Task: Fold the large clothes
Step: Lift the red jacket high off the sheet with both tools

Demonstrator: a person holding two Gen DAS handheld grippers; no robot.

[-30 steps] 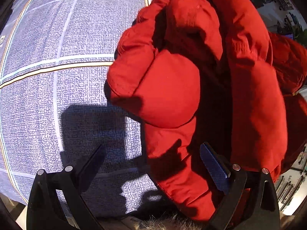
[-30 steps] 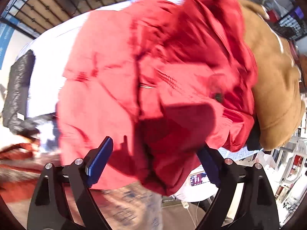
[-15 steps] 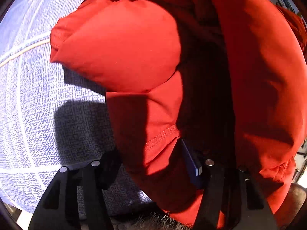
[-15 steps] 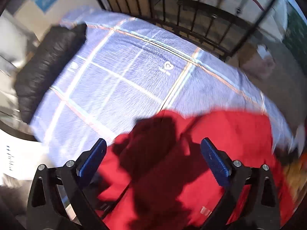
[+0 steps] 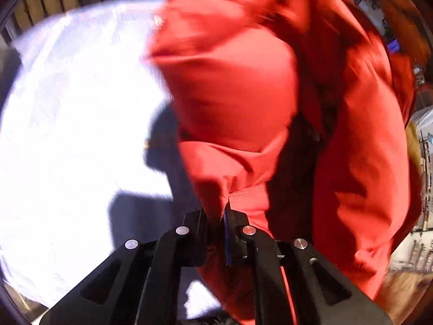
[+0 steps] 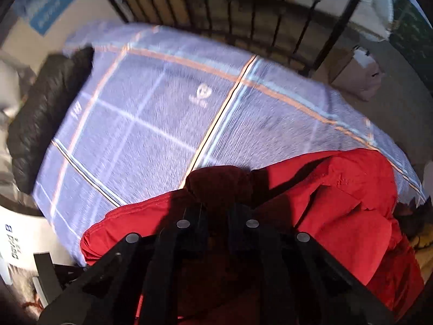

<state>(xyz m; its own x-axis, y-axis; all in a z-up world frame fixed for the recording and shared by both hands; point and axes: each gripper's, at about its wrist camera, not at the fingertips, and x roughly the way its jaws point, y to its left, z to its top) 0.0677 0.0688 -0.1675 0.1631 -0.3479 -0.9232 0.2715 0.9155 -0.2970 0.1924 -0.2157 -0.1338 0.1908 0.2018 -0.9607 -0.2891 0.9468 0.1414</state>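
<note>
Jacket (image 5: 351,162), red and padded: both grippers have it pinched. Left gripper (image 5: 215,211) has just been closing, and its jaws now clamp a stitched hem edge of the red fabric, which bunches up and away from the tips. The jacket fills the right side of the left wrist view, blurred, with a dark fold running down its middle. To its left is the bed (image 5: 67,135), washed out white in sunlight, with the gripper's shadow on it.

Right gripper (image 6: 217,205) has also just been closing; its jaws sit drawn together on a shadowed lump of the jacket (image 6: 351,203), and the pads are too dark to make out. From there the jacket spreads along the near edge of the bed toward its near right corner. The bed (image 6: 162,108) has a blue sheet with orange and white grid lines and a small logo near the middle. A black garment (image 6: 40,113) lies along the bed's left edge. A railing (image 6: 257,21) runs behind the far edge, and a box (image 6: 357,75) stands beyond the far right corner.
</note>
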